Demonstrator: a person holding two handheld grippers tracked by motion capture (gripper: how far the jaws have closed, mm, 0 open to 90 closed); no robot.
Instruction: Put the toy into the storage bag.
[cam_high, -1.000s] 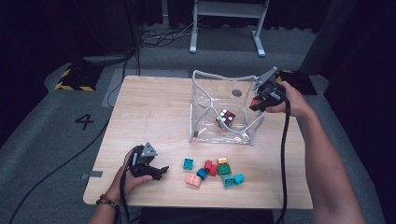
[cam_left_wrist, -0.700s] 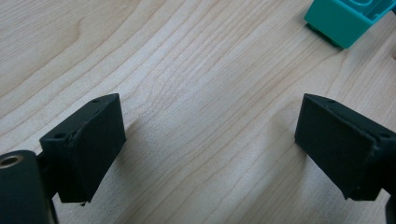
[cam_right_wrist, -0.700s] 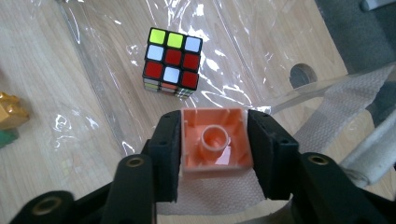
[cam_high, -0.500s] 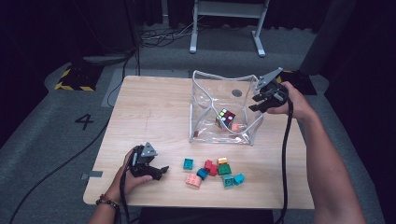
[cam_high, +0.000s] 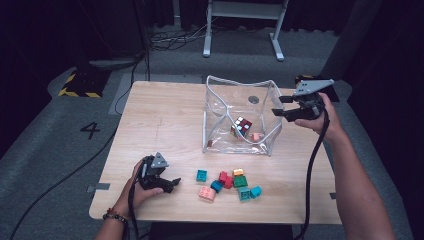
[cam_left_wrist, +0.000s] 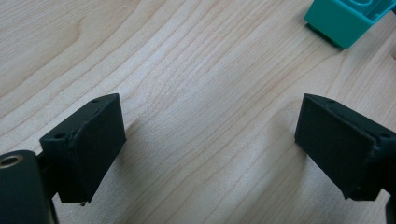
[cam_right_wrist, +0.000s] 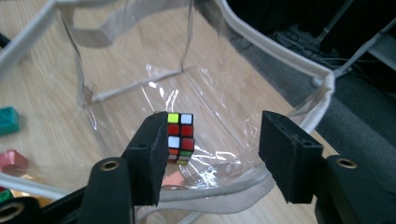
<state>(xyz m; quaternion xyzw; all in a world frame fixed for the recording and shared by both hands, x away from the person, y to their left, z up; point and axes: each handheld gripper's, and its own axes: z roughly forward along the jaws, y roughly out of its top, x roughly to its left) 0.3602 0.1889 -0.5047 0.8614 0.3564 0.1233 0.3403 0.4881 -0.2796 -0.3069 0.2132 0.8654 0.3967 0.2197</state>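
A clear plastic bag with white trim stands open at the table's back right. Inside it lie a Rubik's cube and a small pink block. My right gripper hovers just outside the bag's right rim and points left at it. Its jaws have just been opening and nothing is between them. In the right gripper view the gripper looks down over the rim at the cube. My left gripper rests open on the wood near the front left. A teal block lies ahead of its empty jaws.
Several loose blocks lie near the front edge: teal, pink, red, green, yellow and blue. The right gripper's cable trails over the table's right side. A metal stand is on the floor behind.
My right gripper's jaws have opened and the hand has drawn to the right, from over the bag to outside its rim. The left gripper and the loose blocks have not moved.
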